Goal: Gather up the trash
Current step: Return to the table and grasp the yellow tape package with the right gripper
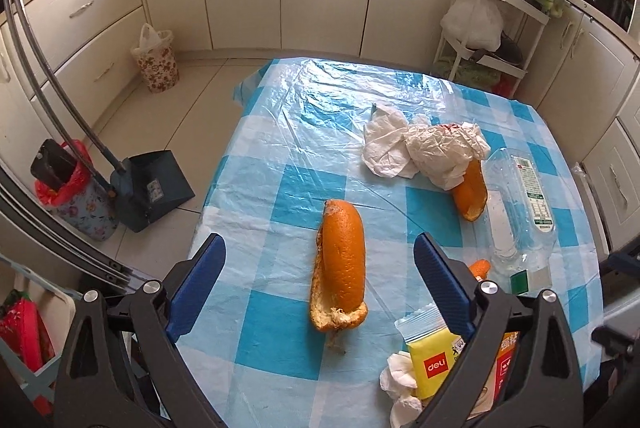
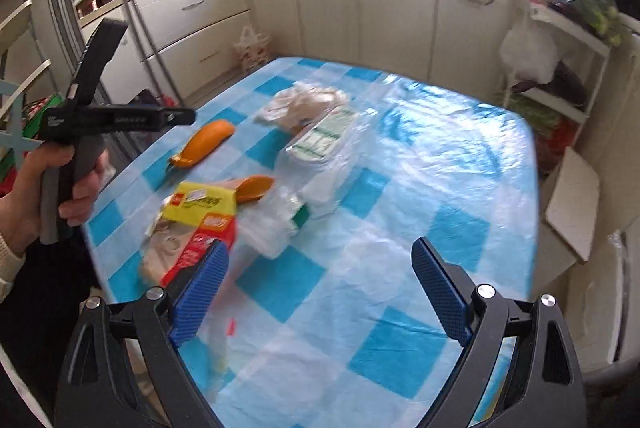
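Trash lies on a blue-and-white checked table (image 1: 280, 196). A long orange peel (image 1: 342, 268) sits between the spread fingers of my left gripper (image 1: 320, 268), which is open and hovers above it. Beyond lie crumpled white tissue and plastic (image 1: 420, 148), a second orange peel (image 1: 472, 194) and a clear plastic bottle (image 1: 520, 212). A yellow packet (image 1: 434, 360) rests by the right finger. In the right wrist view my right gripper (image 2: 320, 284) is open over bare tablecloth (image 2: 400, 228), with the bottle (image 2: 324, 164), the yellow packet (image 2: 200, 202) and the peels (image 2: 208, 142) ahead to its left.
A floral bin with a white liner (image 1: 155, 62) stands by the cabinets. A second bin with a red liner (image 1: 76, 196) and a dark dustpan (image 1: 154, 188) stand left of the table. A white shelf rack with bags (image 1: 480, 24) is at the right. A hand (image 2: 52, 188) holds the left gripper.
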Available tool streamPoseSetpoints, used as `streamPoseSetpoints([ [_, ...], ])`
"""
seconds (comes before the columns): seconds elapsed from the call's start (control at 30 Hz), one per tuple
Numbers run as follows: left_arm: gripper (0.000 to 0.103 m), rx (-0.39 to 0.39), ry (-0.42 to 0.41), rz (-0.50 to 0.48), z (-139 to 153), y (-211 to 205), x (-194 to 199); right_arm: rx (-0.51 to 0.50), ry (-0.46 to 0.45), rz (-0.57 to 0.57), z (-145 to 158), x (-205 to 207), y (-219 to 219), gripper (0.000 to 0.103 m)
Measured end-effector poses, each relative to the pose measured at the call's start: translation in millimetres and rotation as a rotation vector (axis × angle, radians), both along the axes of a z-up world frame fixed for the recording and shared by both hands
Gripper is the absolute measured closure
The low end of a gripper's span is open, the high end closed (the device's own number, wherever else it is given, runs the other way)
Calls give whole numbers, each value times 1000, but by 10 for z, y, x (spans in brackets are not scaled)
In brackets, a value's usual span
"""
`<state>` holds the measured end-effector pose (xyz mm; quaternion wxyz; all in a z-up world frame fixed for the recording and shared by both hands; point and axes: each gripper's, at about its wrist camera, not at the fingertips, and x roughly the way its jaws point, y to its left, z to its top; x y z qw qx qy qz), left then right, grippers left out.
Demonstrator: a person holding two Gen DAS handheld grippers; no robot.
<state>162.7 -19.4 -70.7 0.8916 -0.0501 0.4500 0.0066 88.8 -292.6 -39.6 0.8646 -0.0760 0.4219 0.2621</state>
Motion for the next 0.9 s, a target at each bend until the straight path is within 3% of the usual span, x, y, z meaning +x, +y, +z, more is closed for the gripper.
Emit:
streamPoseSetpoints([
  [0.13, 11, -17, -12, 2, 38, 9, -36, 72, 154, 116, -216, -28, 344, 20],
  [0.33, 10, -1, -38, -20, 104, 6, -134, 162, 300, 141, -449, 44, 644, 37],
  [0.43, 10, -3, -38, -15, 101, 62, -180, 196, 345, 149, -478, 76, 673, 62],
  [0.5, 10, -2, -39, -10, 99, 112, -212, 208, 341, 164, -438, 63, 670, 92],
  [0.77, 10, 19, -59, -24, 142, 186, -383, 255, 287, 198, -156, -85, 313, 99],
  [0.9, 10, 13, -57, -92, 146, 91, -544, 230, 276, 156, -102, -118, -39, 99],
])
